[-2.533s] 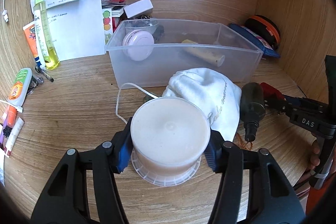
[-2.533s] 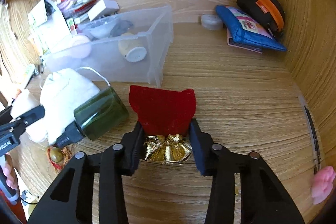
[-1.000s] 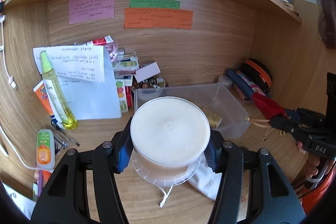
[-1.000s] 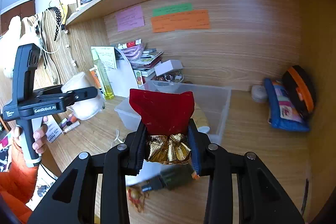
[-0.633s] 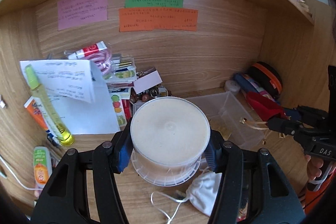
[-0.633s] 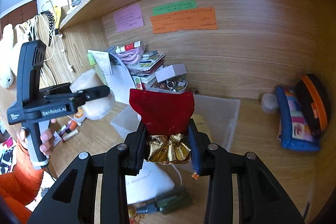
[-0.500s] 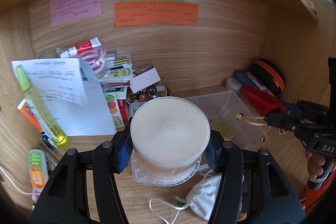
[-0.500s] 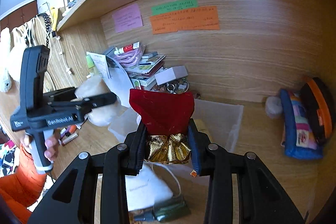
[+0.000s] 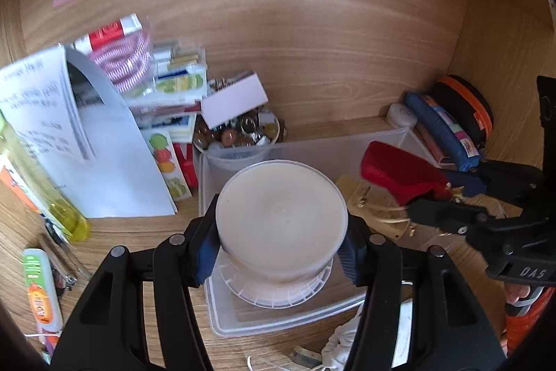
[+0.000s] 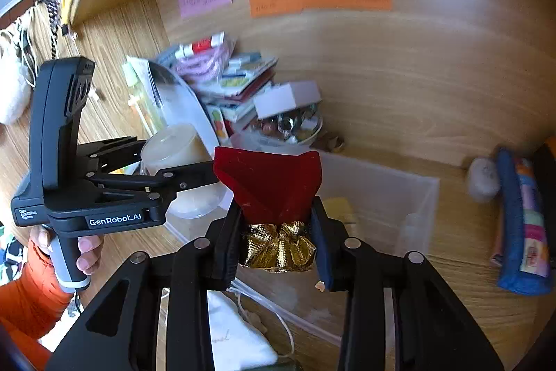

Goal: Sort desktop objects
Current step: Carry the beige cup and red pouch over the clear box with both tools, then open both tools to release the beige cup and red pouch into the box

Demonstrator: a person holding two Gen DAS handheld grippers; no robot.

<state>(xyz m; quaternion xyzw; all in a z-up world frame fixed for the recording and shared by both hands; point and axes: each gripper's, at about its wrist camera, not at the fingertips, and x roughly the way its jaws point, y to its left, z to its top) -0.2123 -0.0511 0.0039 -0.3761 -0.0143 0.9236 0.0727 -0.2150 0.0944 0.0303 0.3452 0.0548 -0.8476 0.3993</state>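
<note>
Clamped in left gripper (image 9: 281, 252) fingers, cream tub (image 9: 281, 218) over clear bin (image 9: 222, 319); red pouch (image 10: 269, 186) pinched at 3 o'clock by right gripper (image 10: 278, 244), for dropping in.

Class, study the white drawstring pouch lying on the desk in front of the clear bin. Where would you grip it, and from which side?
The white drawstring pouch lies slumped, soft, with its cord loose toward the clear bin. Probably best: come from above and pinch the bunched cloth at its neck, where folds give the jaws something to close on.
</note>
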